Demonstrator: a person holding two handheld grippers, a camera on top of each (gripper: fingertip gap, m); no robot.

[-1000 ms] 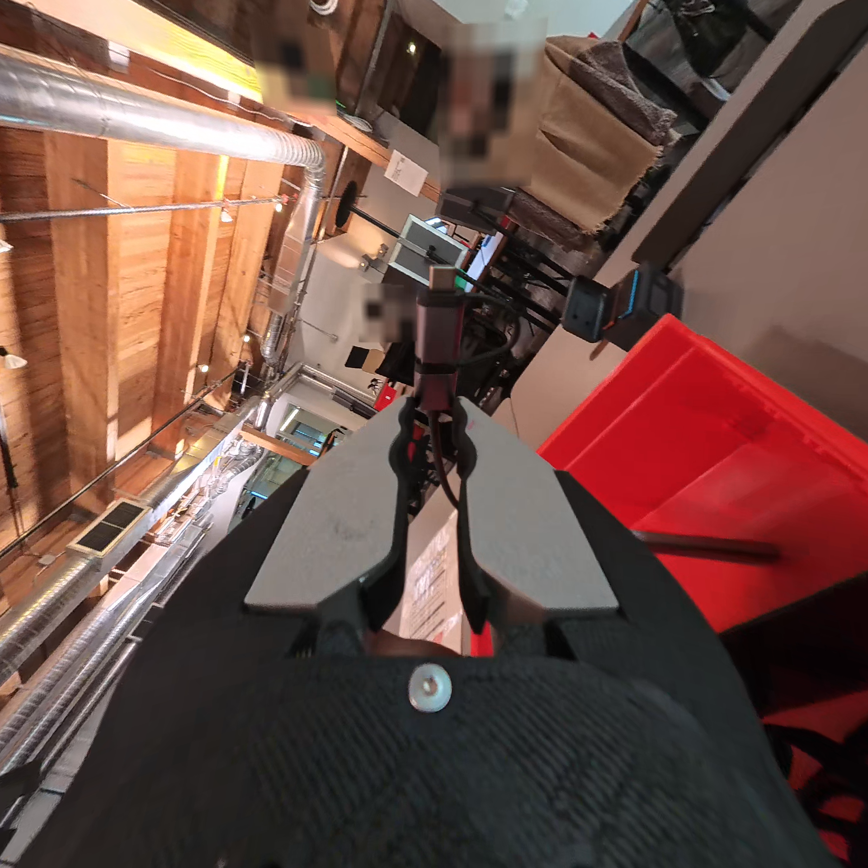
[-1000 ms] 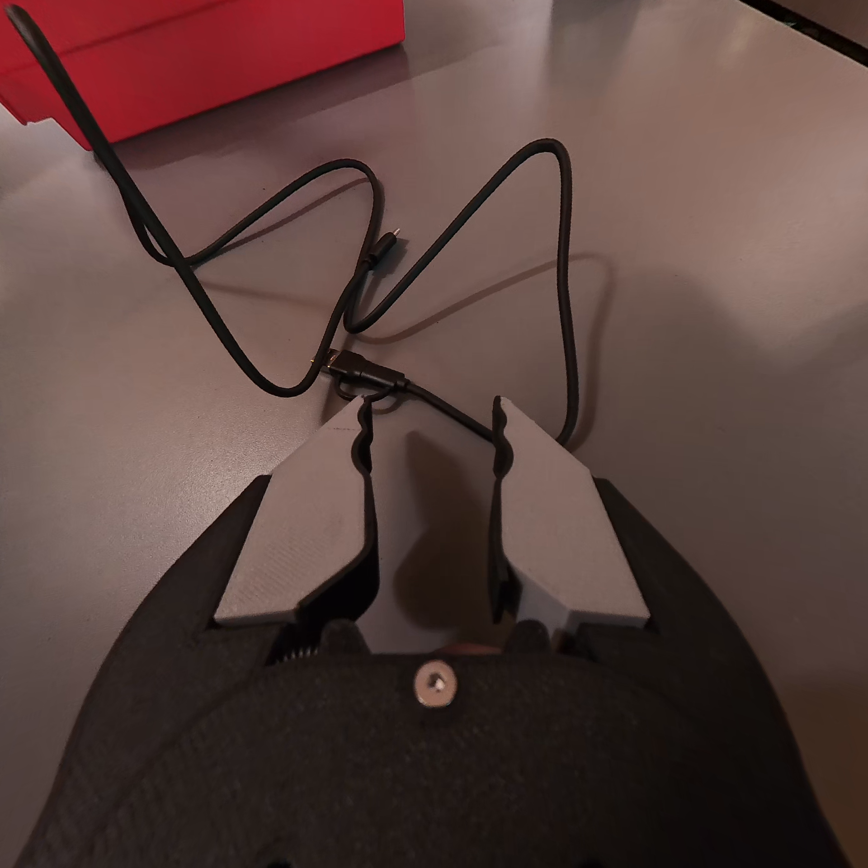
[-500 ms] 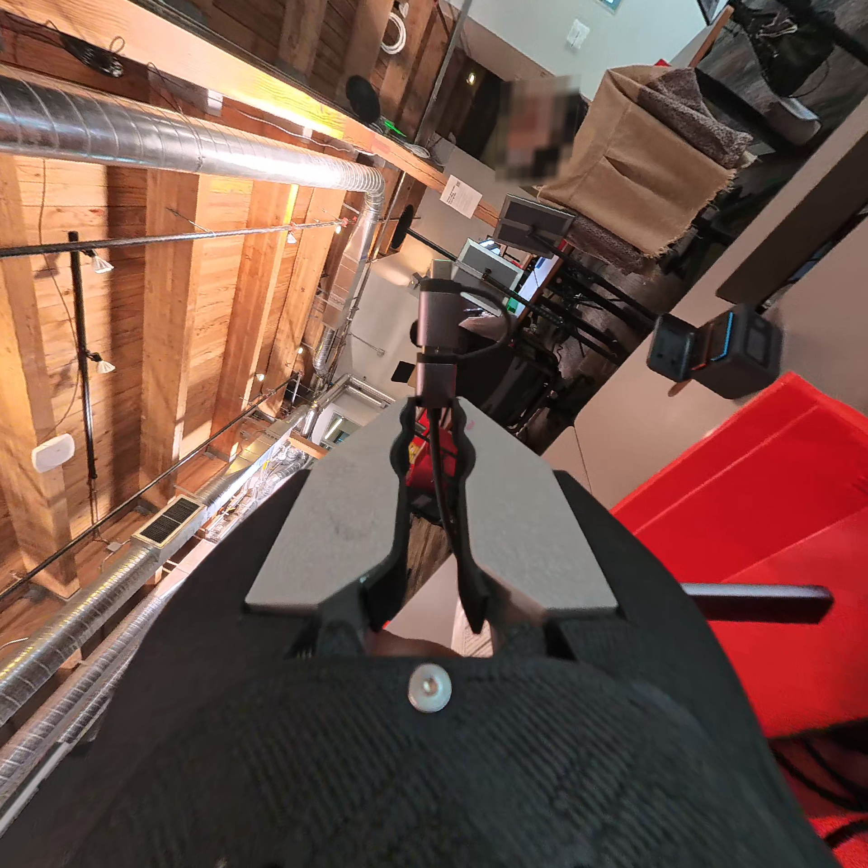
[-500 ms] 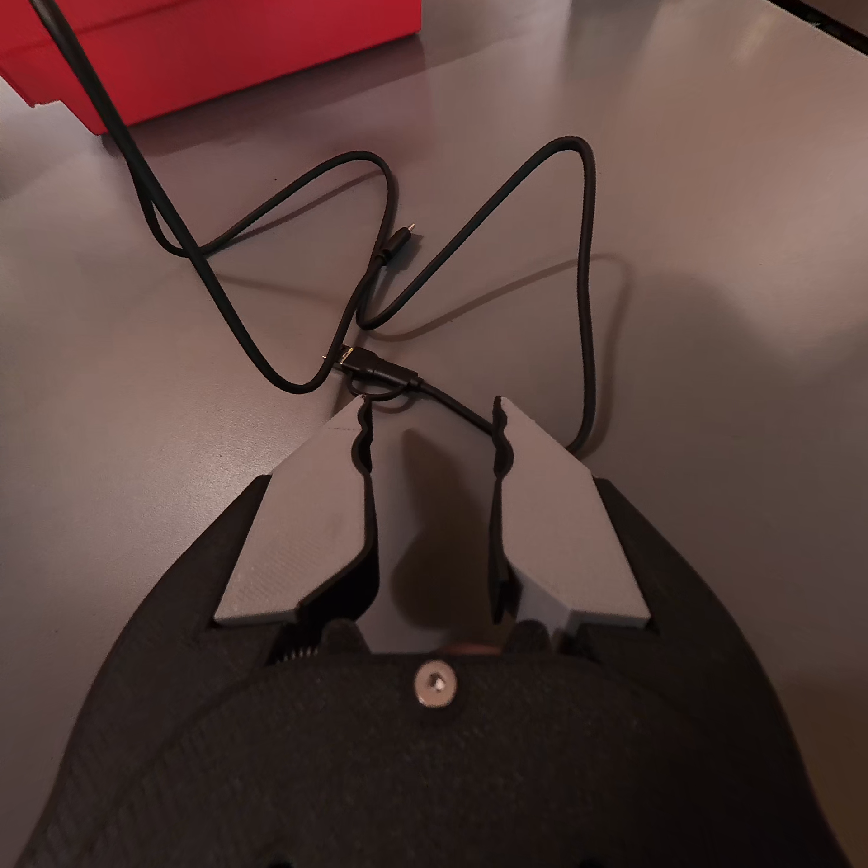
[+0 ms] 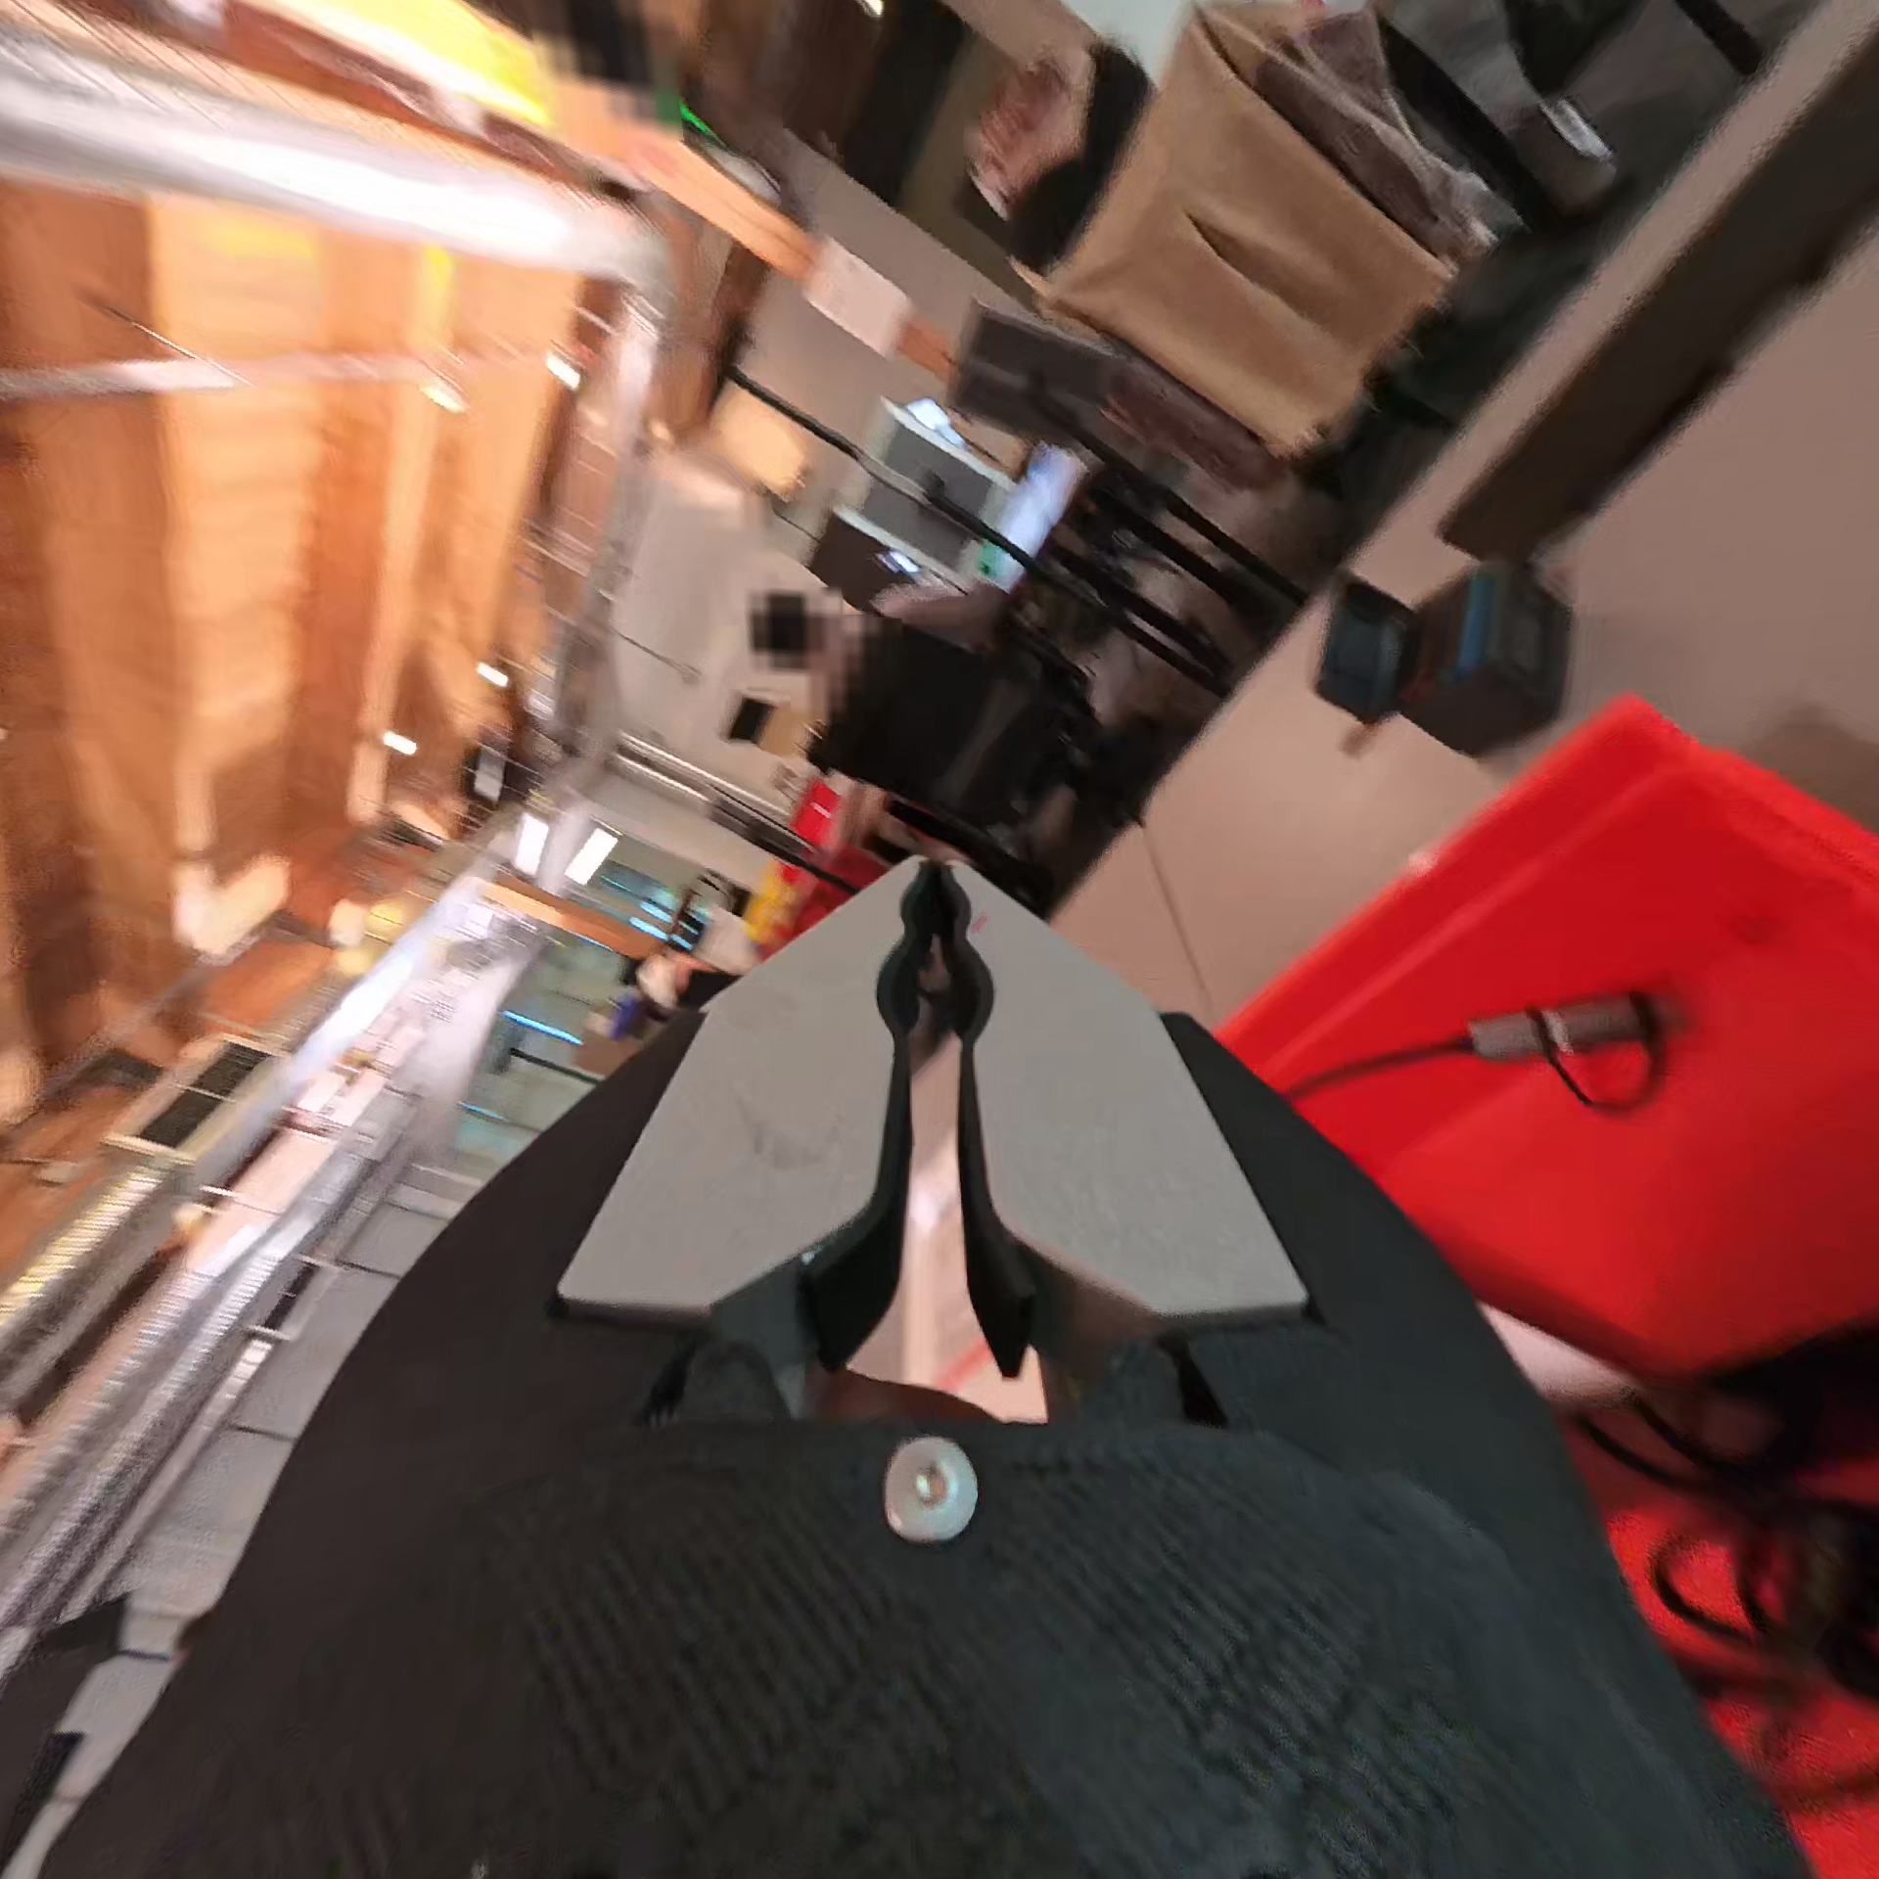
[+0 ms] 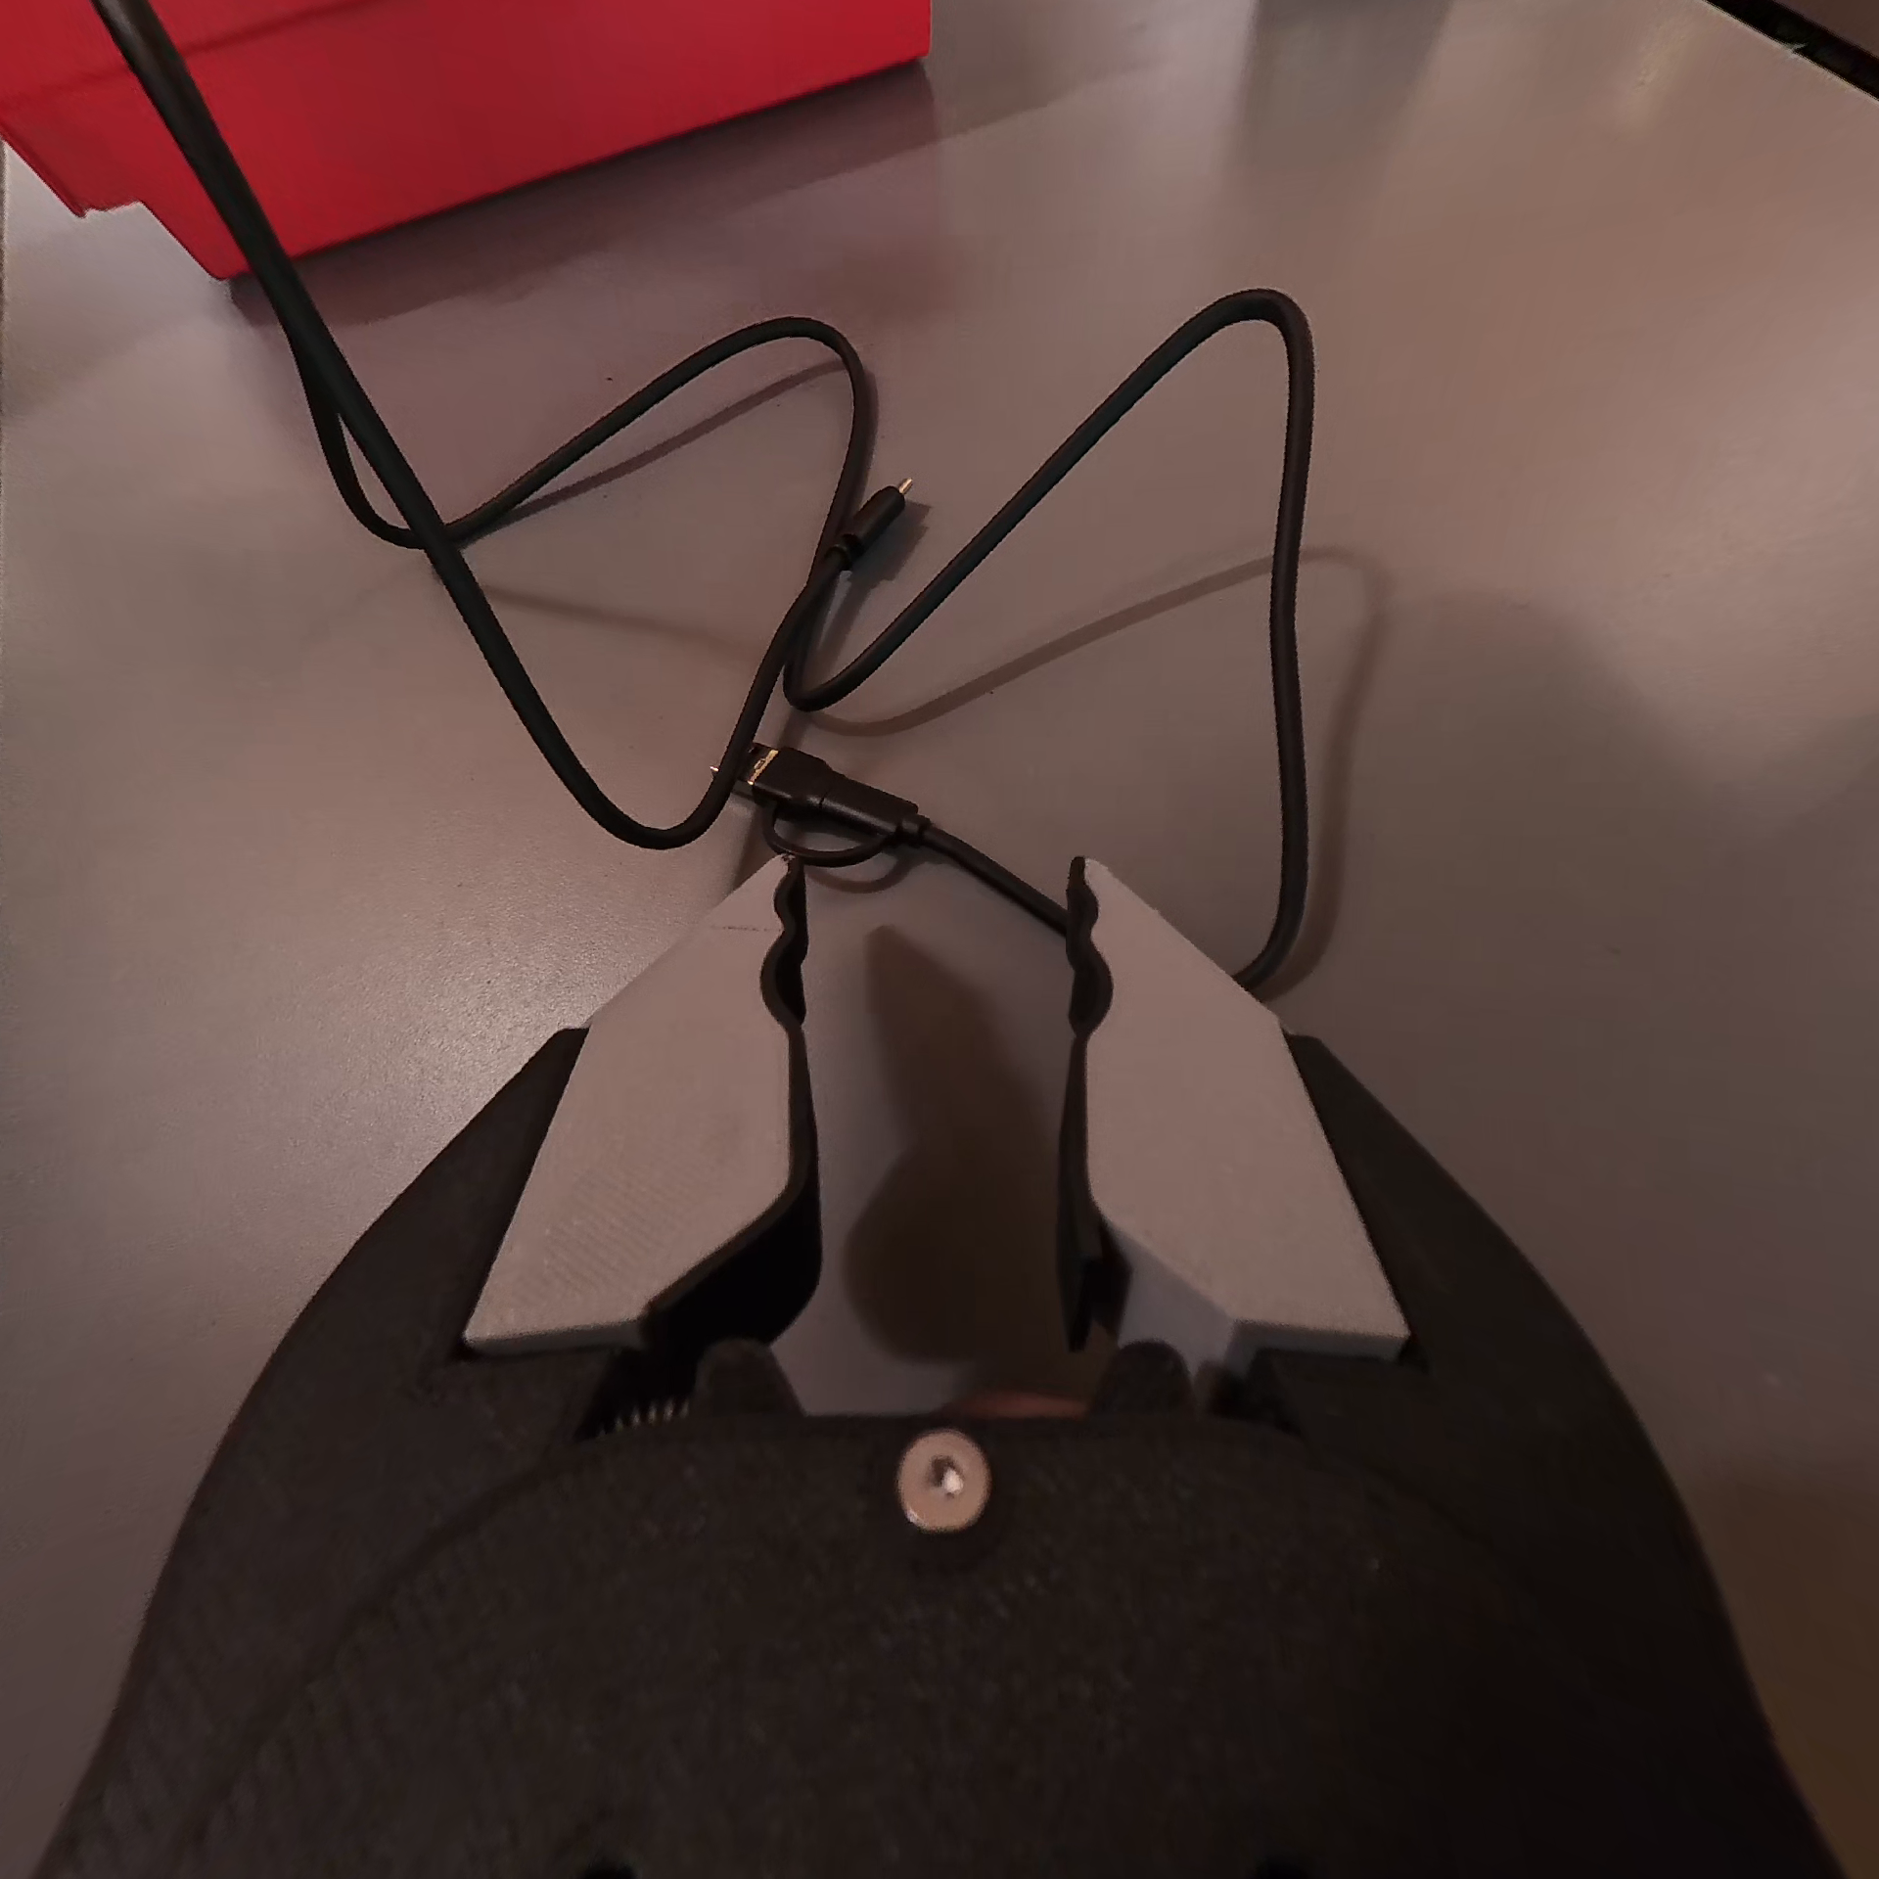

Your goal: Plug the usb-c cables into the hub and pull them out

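- The left gripper (image 5: pixel 933 883) points up and across a blurred workshop, its grey fingers (image 5: pixel 773 1108) pressed together at the tips with nothing between them.
- Off to its right, a grey plug (image 5: pixel 1561 1027) on a dark cord lies inside a red bin (image 5: pixel 1586 1200), well apart from the fingers; more dark cord is heaped in the bin's lower corner.
- Beyond the bin, a small black box with a blue stripe (image 5: pixel 1444 661) sits at the edge of the grey table (image 5: pixel 1271 813), and a tan fabric box (image 5: pixel 1240 214) stands farther back. Wooden beams and a metal duct fill the left side, all smeared by motion.
- The right gripper (image 6: pixel 930 874) hangs over the grey table (image 6: pixel 1525 508), its jaws spread wide and holding nothing.
- Just past its fingertips lies a black plug with a looped tether (image 6: pixel 824 798), resting flat on the table.
- A black cable (image 6: pixel 1291 630) loops across the table around that plug; one strand passes under the right finger, another climbs over the wall of the red bin (image 6: pixel 508 112) at the top left.
- A second, smaller plug (image 6: pixel 880 519) lies farther out among the loops, its metal tip bare.
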